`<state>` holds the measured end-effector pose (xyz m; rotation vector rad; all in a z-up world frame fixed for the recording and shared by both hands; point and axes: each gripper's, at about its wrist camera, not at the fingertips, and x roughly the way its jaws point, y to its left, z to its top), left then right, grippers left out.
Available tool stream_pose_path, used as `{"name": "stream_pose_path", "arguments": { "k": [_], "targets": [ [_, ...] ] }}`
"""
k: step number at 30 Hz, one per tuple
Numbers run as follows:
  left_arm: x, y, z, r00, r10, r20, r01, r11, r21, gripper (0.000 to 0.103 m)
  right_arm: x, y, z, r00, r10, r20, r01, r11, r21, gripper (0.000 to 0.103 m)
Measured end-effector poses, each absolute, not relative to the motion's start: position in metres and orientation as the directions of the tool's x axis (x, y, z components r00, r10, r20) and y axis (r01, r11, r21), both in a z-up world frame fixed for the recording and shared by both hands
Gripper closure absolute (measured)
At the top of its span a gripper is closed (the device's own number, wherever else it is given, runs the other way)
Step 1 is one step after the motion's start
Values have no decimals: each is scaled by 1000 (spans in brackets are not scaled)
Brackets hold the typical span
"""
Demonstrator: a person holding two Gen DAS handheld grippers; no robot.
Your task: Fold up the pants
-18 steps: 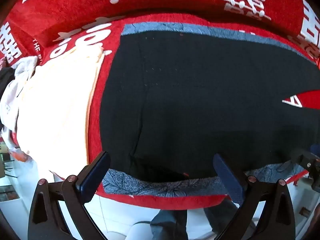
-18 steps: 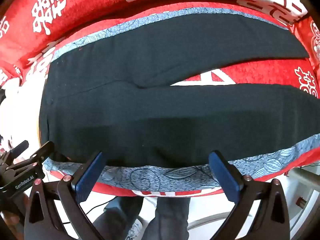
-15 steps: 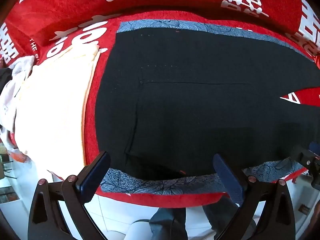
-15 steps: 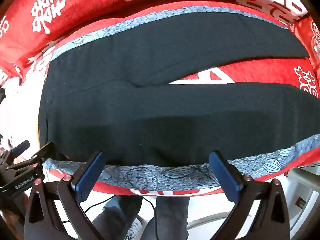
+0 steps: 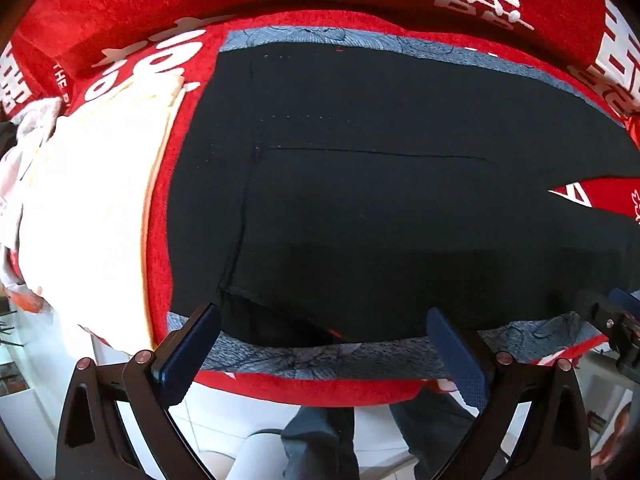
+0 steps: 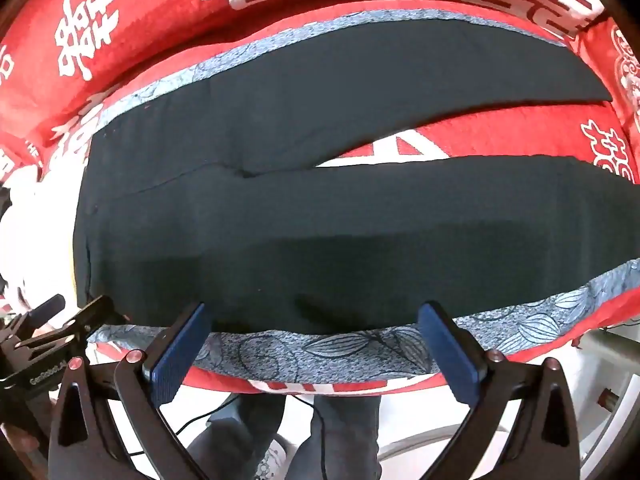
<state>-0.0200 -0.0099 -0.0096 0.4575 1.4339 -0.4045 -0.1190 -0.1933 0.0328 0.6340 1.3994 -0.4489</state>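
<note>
Red sofa (image 6: 280,8) under grey floral cloth (image 6: 320,350), black pants (image 6: 320,220) spread flat; left gripper (image 5: 320,354) and right gripper (image 6: 316,346) fingers wide apart, holding nothing.

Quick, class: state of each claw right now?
Left claw: open, holding nothing, near the black pants.
Right claw: open, holding nothing.

Matt black cloth pants (image 6: 320,216) — on a plush, fuzzy red cover (image 6: 500,136).
</note>
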Motion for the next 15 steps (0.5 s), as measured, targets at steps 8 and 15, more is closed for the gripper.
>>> {"name": "stream_pose_path", "arguments": {
  "k": [8, 15],
  "targets": [
    [-20, -13, -10, 112, 32, -993, 517, 852, 86, 0, -122, -205, 28, 82, 76, -994, 610, 785, 110, 0],
    [-27, -23, -9, 133, 65, -989, 504, 855, 124, 0, -124, -215, 26, 74, 71, -995, 582, 807, 101, 0]
  ]
}}
